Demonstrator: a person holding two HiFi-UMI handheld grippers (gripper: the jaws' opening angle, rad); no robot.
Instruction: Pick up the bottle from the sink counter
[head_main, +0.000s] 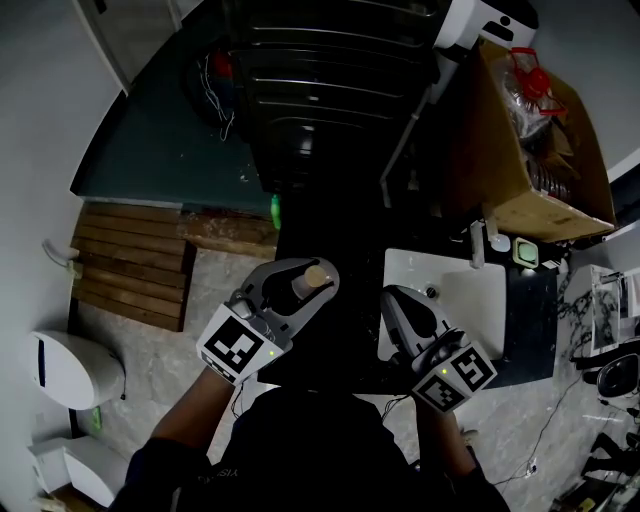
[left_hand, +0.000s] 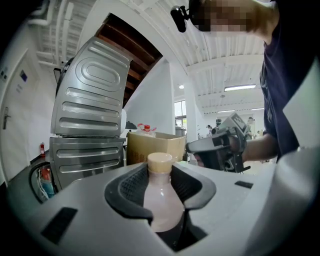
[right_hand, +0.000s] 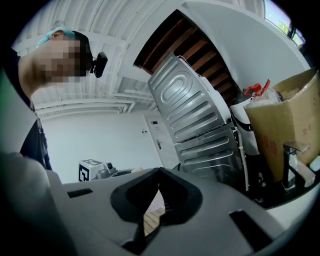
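Gripping the bottle (left_hand: 161, 195) is the left gripper (head_main: 310, 280). Its jaws stand partly open, and the dark ribbed pads press on the bottle's shoulder from both sides. The pale body sits deep between them and the tan cap (left_hand: 160, 161) pokes out just past the tips. The bottle points along the jaws, cap forward, and nothing touches it from below.

The right gripper (right_hand: 159, 175) has its tips together, with only a thin slit behind them and nothing between them. It hangs beside the left jaws, over the sink (head_main: 470, 300).

The bottle looks clear of the counter (head_main: 522, 335), which lies well off to the right of the jaws, so I judge the pick-up all but done. The next move should only need an unchanged squeeze and a steady carry, because the rounded shoulder could slip forward if the pads loosen.
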